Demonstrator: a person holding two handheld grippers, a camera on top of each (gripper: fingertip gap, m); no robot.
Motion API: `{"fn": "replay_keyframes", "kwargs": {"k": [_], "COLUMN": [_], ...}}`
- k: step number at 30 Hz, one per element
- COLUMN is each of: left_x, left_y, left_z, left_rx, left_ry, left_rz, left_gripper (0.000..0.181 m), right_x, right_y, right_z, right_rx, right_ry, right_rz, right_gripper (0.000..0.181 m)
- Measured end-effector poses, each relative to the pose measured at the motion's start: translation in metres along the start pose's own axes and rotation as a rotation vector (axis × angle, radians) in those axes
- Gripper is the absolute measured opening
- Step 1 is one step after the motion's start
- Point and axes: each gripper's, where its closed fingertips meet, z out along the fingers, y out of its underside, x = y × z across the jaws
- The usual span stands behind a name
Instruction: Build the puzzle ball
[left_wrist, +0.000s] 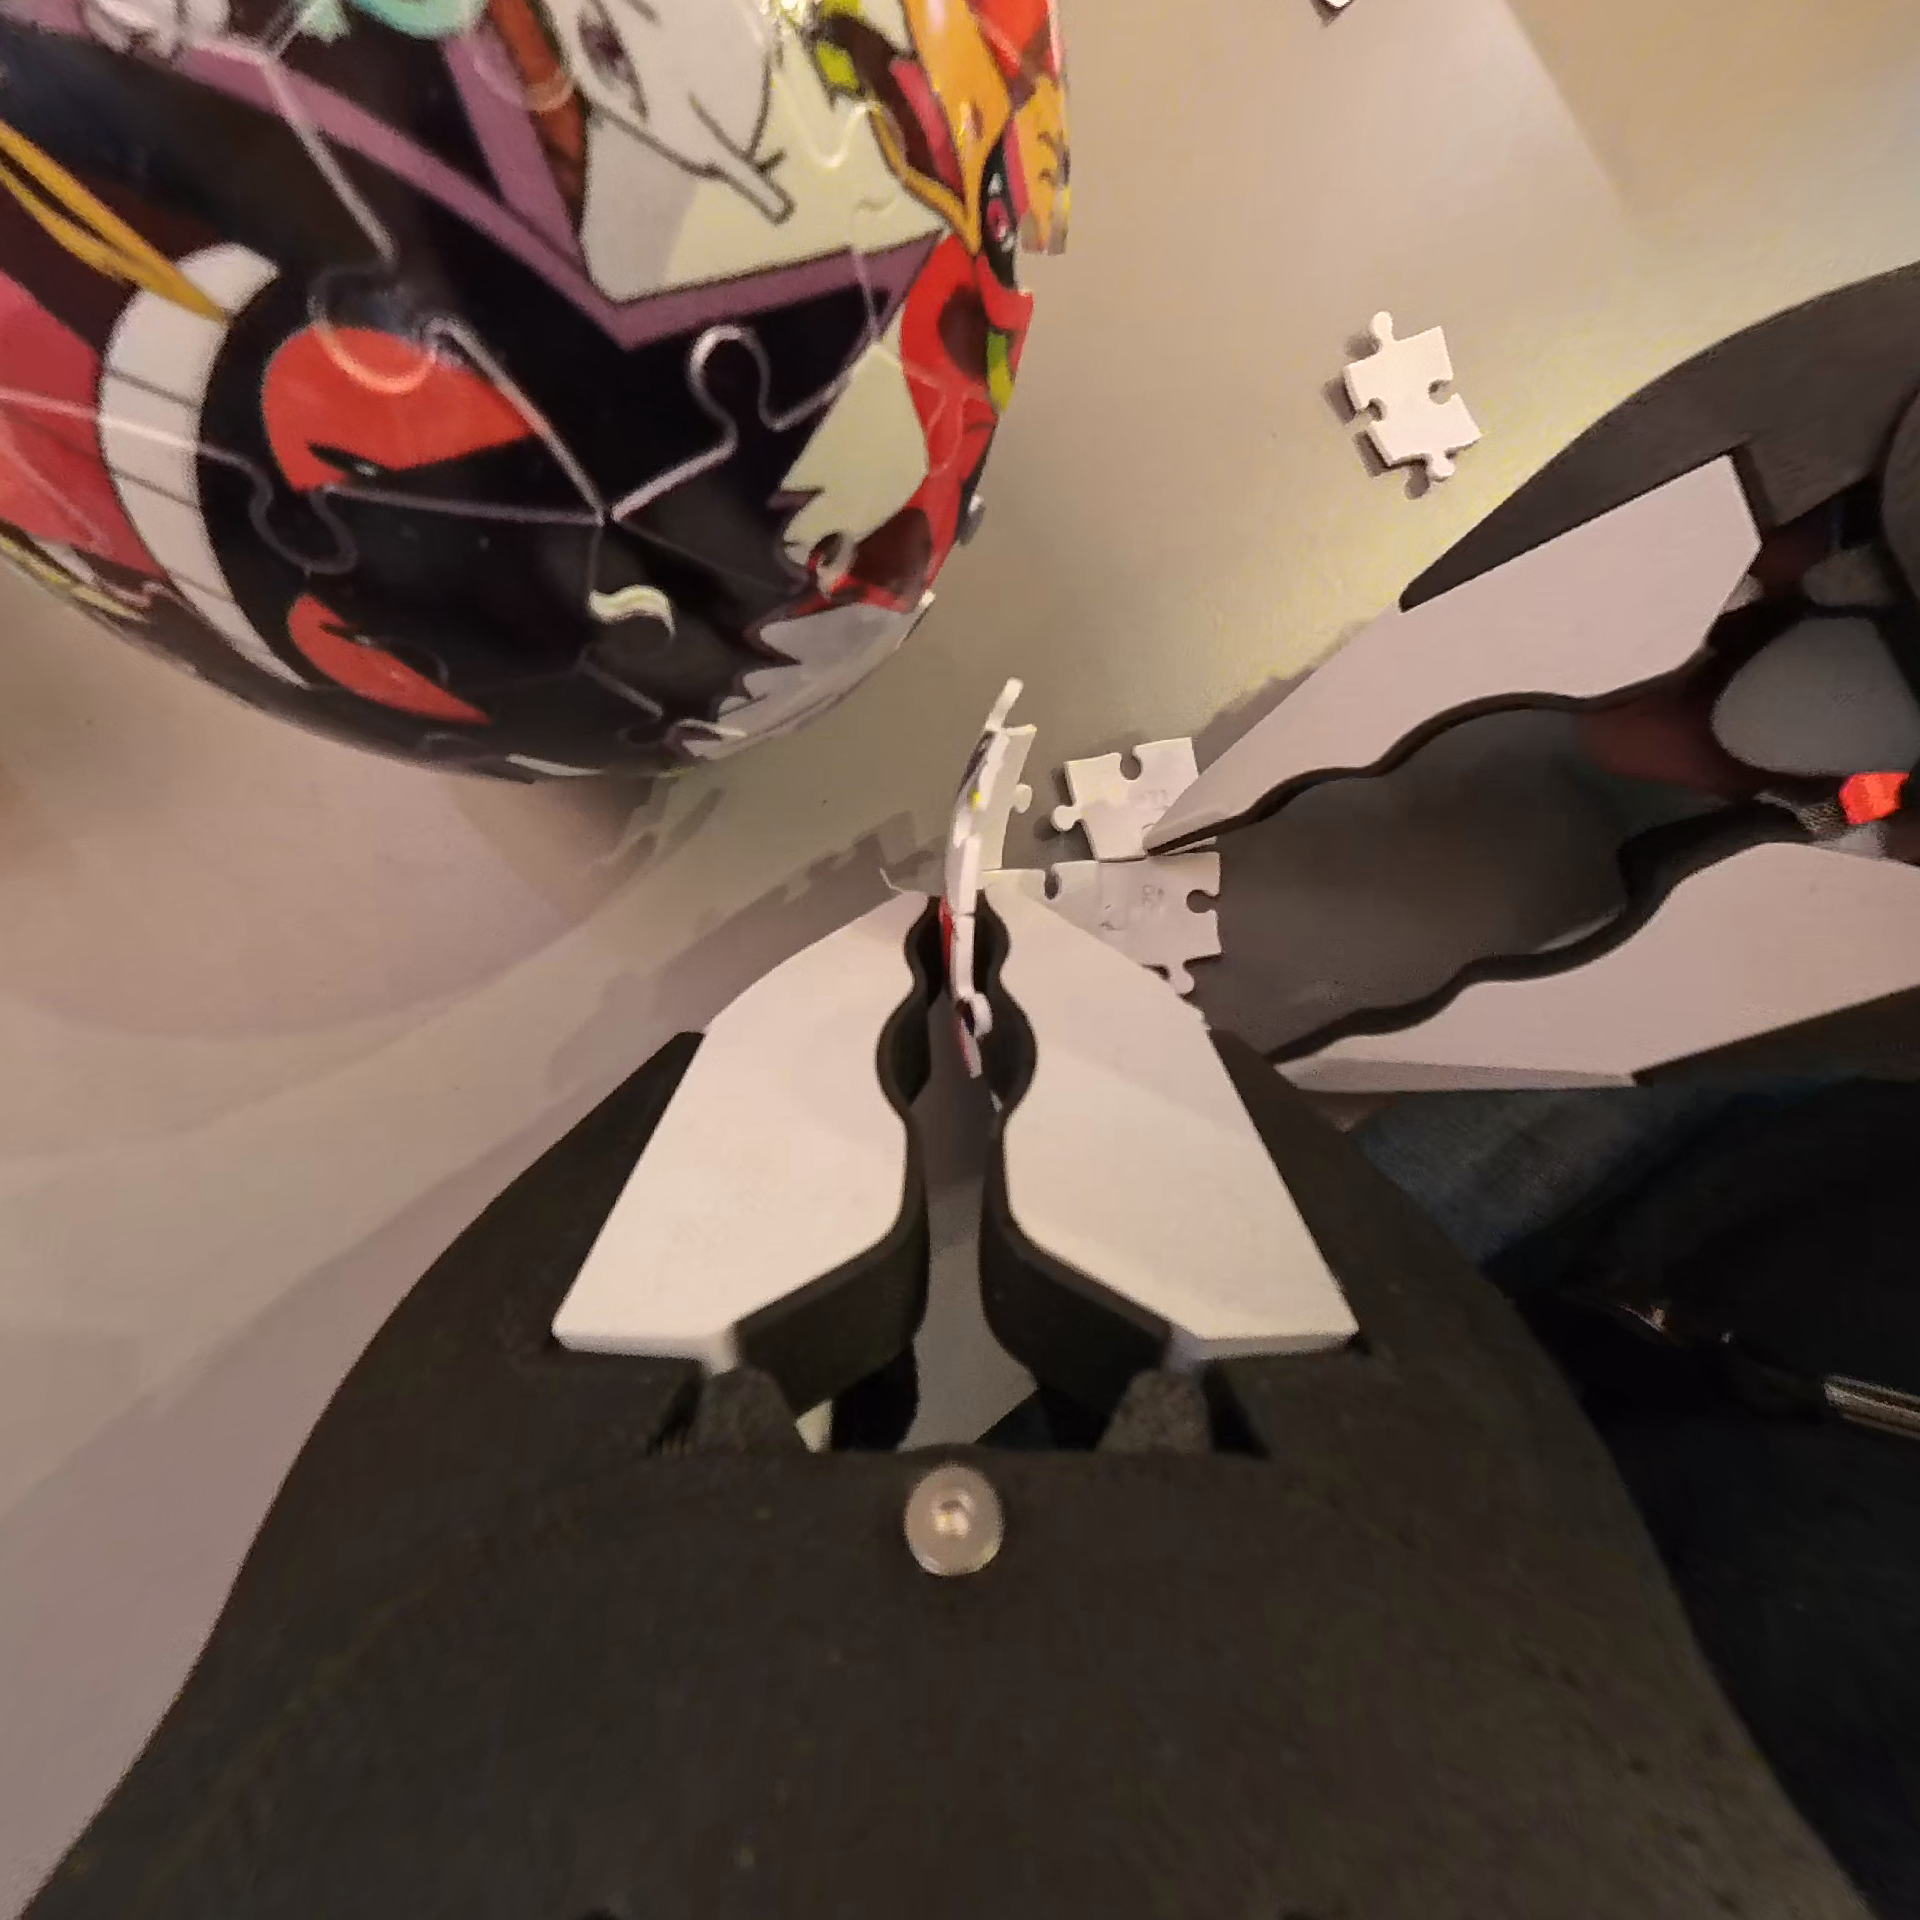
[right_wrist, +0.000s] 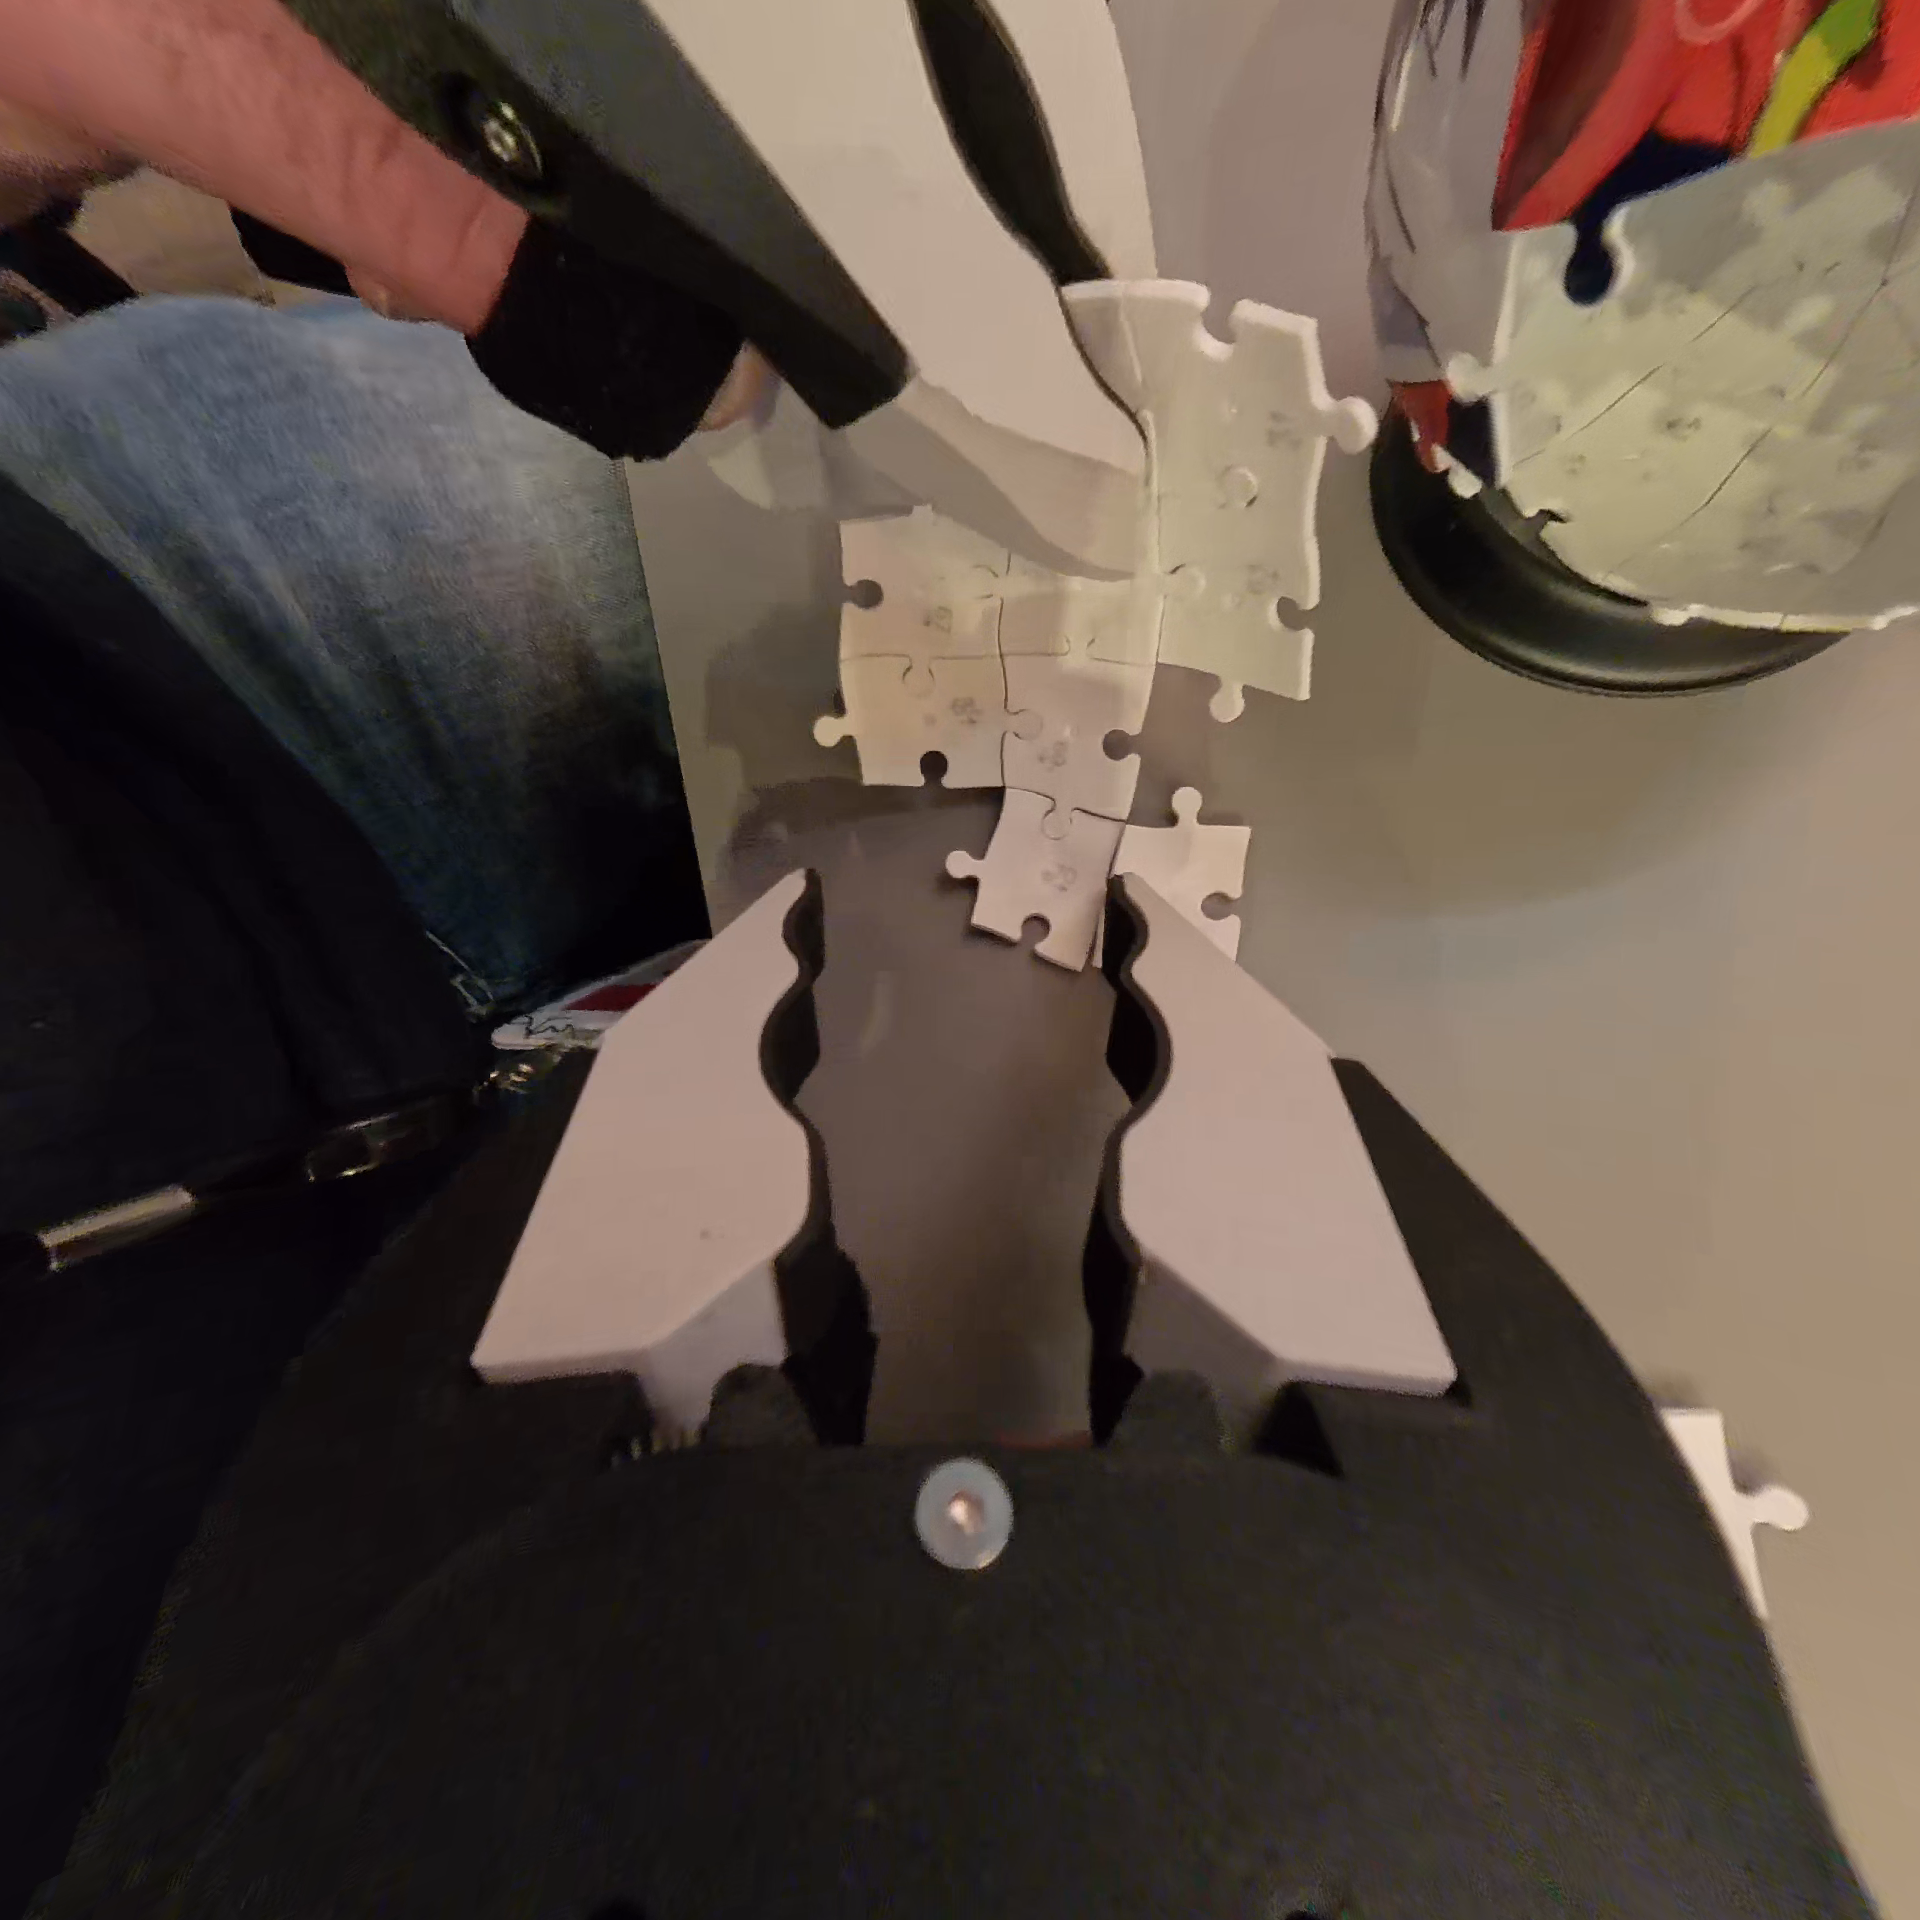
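The colourful puzzle ball (left_wrist: 499, 395) is partly built and fills the upper left of the left wrist view. In the right wrist view it (right_wrist: 1662, 343) sits on a black ring stand (right_wrist: 1558, 623), with an open gap showing its grey inside. My left gripper (left_wrist: 966, 925) is shut on a curved section of several joined pieces (right_wrist: 1049, 644), white backs towards the right camera. My right gripper (right_wrist: 961, 904) is open, its fingertips at the section's lowest piece (right_wrist: 1044, 883), one fingertip touching it. It also shows in the left wrist view (left_wrist: 1195, 935).
Loose white pieces lie on the pale table: one behind the right gripper (left_wrist: 1408, 405), one beside its right finger (right_wrist: 1195, 862), one at the right edge (right_wrist: 1725, 1496). A person's hand (right_wrist: 260, 135) and jeans (right_wrist: 312, 540) are at the left, past the table edge.
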Motion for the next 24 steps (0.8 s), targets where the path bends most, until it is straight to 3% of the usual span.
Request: {"fn": "replay_keyframes", "kwargs": {"k": [5,9,18,24], "left_x": [0.000,-0.001,-0.002,-0.001], "left_y": [0.000,0.000,-0.001,-0.001], "left_z": [0.000,0.000,0.001,0.002], "left_rx": [0.010,0.020,0.027,0.029], "left_ry": [-0.007,-0.002,0.003,0.007], "left_rz": [0.001,-0.007,-0.013,-0.005], "left_gripper": [0.004,0.004,0.004,0.004], "right_x": [0.000,0.004,-0.001,0.027], "right_y": [-0.006,-0.001,0.004,-0.003], "right_z": [-0.004,-0.008,-0.006,-0.016], "right_rx": [0.037,0.019,-0.014,0.030], "right_ry": [-0.024,-0.031,-0.035,0.038], "right_rz": [0.057,0.043,-0.004,0.020], "right_gripper": [0.059,0.051,0.052,0.052]}}
